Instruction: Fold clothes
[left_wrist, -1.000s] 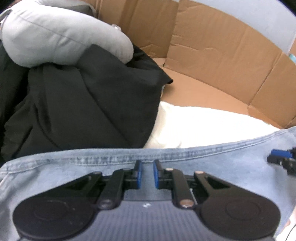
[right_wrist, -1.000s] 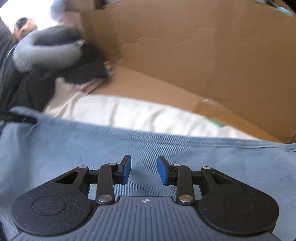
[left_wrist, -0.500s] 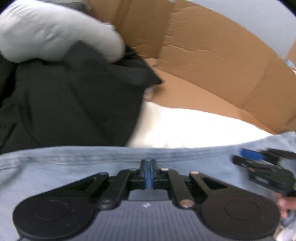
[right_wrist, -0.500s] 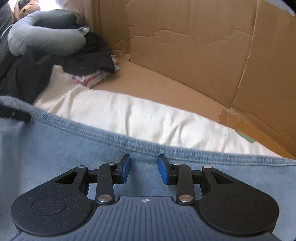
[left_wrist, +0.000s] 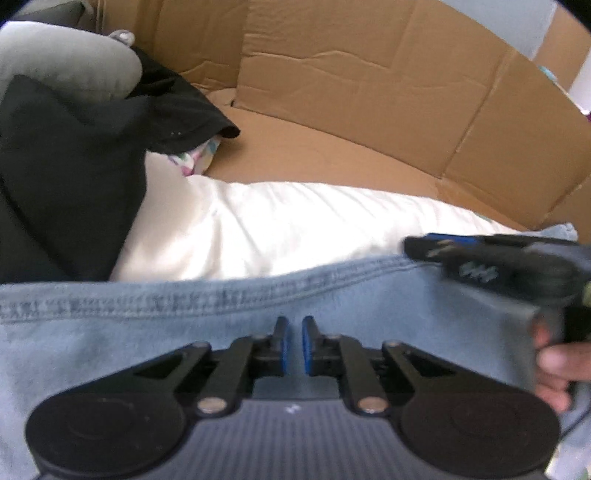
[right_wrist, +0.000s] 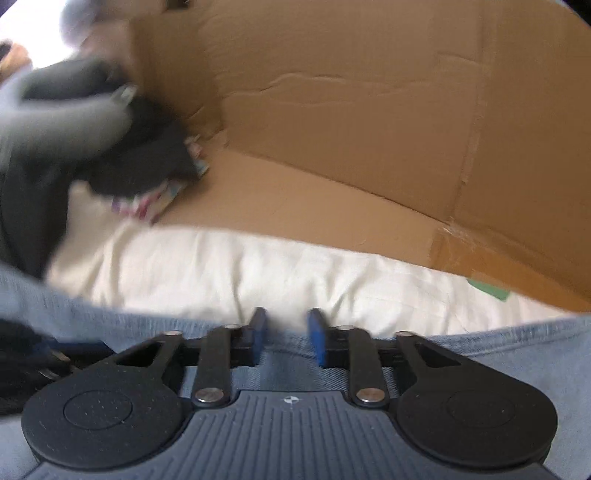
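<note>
Denim garment (left_wrist: 155, 332) slips free as my left gripper (left_wrist: 293, 341), clamped half a second ago, parts slightly; my right gripper (right_wrist: 286, 338) gapes over its hem, regrasp likely.

left gripper (left_wrist: 294, 344) jaws reopened slightly, right gripper (right_wrist: 284, 335) at denim hem (right_wrist: 498, 334)

Soft, even daylight in both your views; no hard shadows. White bedding (left_wrist: 295, 229) reads near blown-out, and the top-left corner of your right view is pure glare. Fisheye bends the cardboard wall (left_wrist: 369, 85) into an arc, with dark vignette at the corners. Your right view is motion-smeared, worst on the dark clothes (right_wrist: 92, 147) at left. In your left view, the right claw (left_wrist: 424, 245) is blurred.
</note>
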